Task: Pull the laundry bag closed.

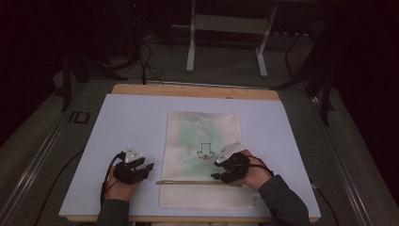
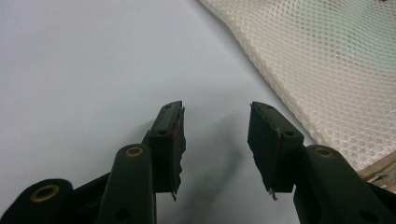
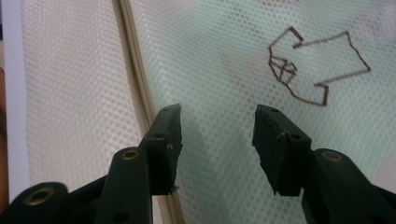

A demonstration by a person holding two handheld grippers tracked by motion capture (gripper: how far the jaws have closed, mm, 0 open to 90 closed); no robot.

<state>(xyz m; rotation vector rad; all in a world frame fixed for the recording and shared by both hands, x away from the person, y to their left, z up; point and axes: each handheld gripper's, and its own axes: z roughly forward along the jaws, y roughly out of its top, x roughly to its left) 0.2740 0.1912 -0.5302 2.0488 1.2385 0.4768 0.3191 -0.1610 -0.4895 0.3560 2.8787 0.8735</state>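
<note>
A white mesh bag (image 1: 202, 136) lies flat on the pale sheet (image 1: 127, 127), with something green showing through it and a brown stitched outline (image 1: 205, 151) near its middle. A tan zipper strip (image 1: 197, 182) crosses its near end. My right gripper (image 1: 216, 170) hovers low over the bag beside the zipper, jaws open; in the right gripper view the gripper (image 3: 218, 112) has only mesh (image 3: 210, 46) beneath it, the zipper (image 3: 135, 79) by its left jaw, the outline (image 3: 317, 60) ahead. My left gripper (image 1: 147, 168) rests left of the bag, open (image 2: 215, 112) over bare sheet, near the bag's edge (image 2: 336, 70).
The sheet covers a wooden board whose far edge (image 1: 193, 90) shows. Behind the table stand the legs of a metal frame (image 1: 226, 47), with cables (image 1: 146, 61) on the dark floor. A cable trails from each gripper toward the near table edge.
</note>
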